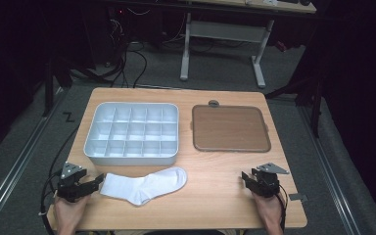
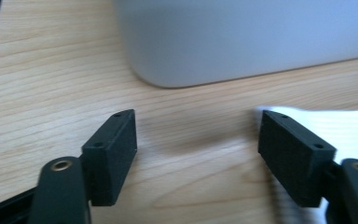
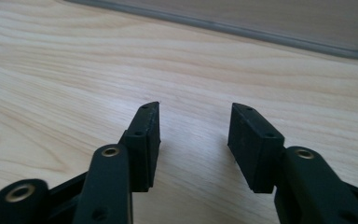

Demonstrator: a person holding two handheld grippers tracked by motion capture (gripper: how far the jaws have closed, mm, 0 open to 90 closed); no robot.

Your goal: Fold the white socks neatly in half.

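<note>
Hiding part of the white sock (image 2: 354, 130), the left gripper's (image 2: 198, 140) fingers gape empty; the right gripper's (image 3: 193, 135) likewise.

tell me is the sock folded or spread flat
Spread flat: the sock lies full length on the table in front of the tray, with cuff, heel bend and toe all showing and no part doubled over.

Light wood worktop (image 1: 215, 196) carries a white compartment tray (image 1: 131, 133) at back left, a brown flat board (image 1: 230, 128) with grey rim at back right, well apart from a white sock (image 1: 144, 185) lying flat just before the tray, near the front left edge.
</note>
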